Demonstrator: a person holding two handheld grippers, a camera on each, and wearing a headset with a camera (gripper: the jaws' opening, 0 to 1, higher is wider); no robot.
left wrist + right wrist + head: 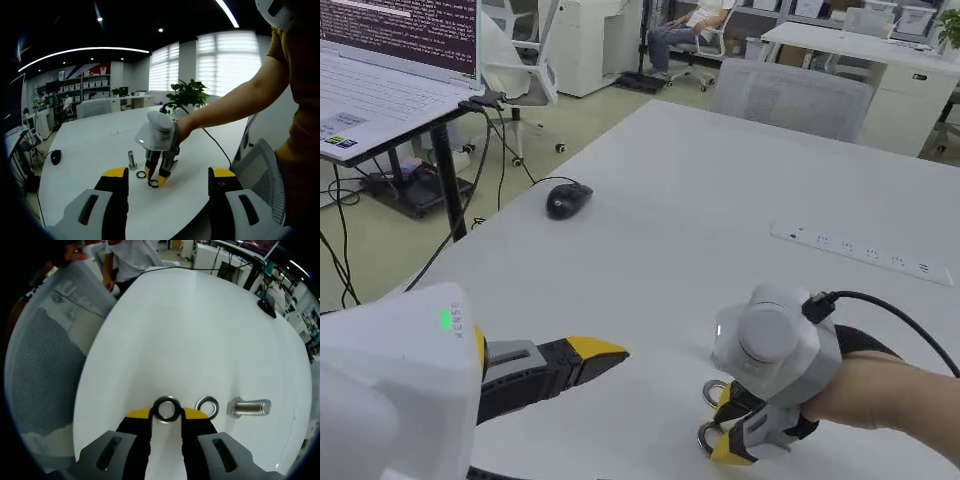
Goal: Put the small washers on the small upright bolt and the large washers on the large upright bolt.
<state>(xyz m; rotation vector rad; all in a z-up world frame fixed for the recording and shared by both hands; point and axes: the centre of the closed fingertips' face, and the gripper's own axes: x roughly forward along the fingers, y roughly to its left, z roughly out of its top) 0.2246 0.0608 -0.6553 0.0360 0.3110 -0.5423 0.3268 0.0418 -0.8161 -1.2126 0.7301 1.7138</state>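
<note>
We are holding the right gripper (166, 416) tip-down on the white table (200, 330), and its jaws are pinching a washer (166, 398) by the rim from both sides. In the left gripper view this washer is standing on edge at the yellow tips, with its open face turned towards that camera. A second washer (207, 398) is lying flat on the table just beside the held one, between it and the bolt (248, 407). The bolt is standing on its hex head with its long axis vertical and its threaded end pointing up. In the right gripper view a thin strip of table is showing between the bolt and the second washer. We are keeping the left gripper (169, 172) above the table with its jaws spread wide and nothing between them, aiming straight at the right gripper and the bolt. A mouse (568, 200) is sitting well apart from all of this, farther up the table
</note>
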